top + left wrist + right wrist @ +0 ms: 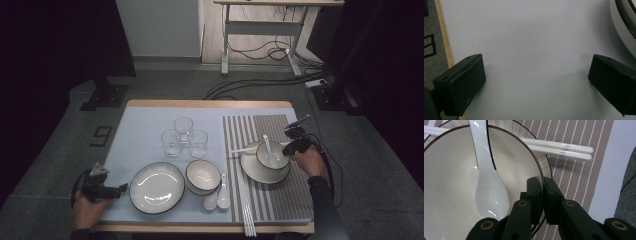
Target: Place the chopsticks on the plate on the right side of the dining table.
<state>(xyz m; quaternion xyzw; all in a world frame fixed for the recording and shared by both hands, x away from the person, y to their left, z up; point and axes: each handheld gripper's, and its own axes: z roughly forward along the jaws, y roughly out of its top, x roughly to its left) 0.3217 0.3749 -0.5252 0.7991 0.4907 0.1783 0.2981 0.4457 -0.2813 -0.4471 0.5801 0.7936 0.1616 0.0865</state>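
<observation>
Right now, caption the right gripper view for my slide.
Right tool shut on bowl rim, spoon inside, chopsticks behind.

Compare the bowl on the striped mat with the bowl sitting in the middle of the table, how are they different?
The bowl on the striped mat holds a white spoon; the middle bowl is empty. The mat bowl sits on a plate; the middle bowl rests directly on the table cover. The right gripper is clamped on the mat bowl's rim; nothing grips the middle bowl. Both are white with dark rims.
</observation>
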